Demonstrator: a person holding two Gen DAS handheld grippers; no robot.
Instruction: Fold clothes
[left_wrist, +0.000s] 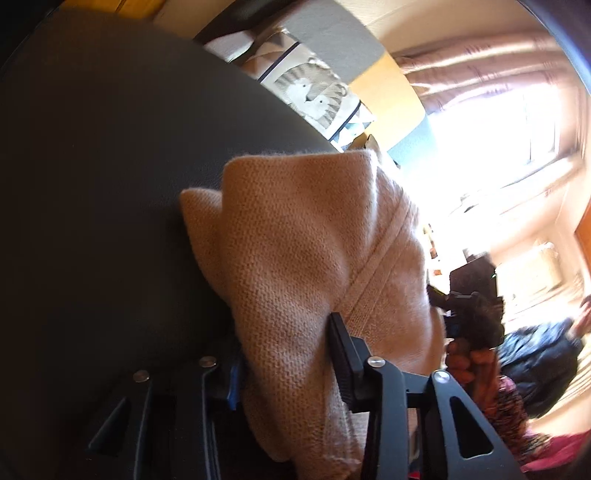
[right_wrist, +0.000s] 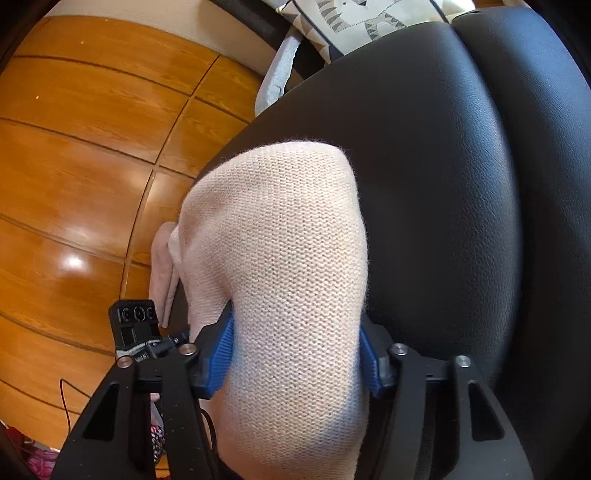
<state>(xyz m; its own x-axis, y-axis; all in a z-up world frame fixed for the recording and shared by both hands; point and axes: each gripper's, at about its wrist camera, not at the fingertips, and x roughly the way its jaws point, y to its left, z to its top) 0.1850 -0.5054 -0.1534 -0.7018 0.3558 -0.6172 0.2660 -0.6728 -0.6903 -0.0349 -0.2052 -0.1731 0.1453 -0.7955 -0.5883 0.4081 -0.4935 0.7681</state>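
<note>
On the black leather-look seat (right_wrist: 443, 155), near its edge above the wooden floor (right_wrist: 74, 155), lies the pale knitted sweater (right_wrist: 295, 258), bunched into a thick roll. Gripped at both ends: right gripper (right_wrist: 295, 354) with blue pads (right_wrist: 221, 354) pressing either side of a fat fold of knit, jaws fairly wide around the bulk; left gripper (left_wrist: 288, 354) likewise clamped on the same sweater (left_wrist: 295, 258), one black finger (left_wrist: 343, 354) lying against the cloth, the other mostly hidden beneath it. Probably mid-fold, the garment being carried or laid over. Best done by keeping both grips level and evenly spaced, drawing the knit gently taut to shed slack, lowering the fold squarely onto the seat, well clear of the edge, where a flap (right_wrist: 162, 273) already hangs over, then releasing only once flat.
</note>
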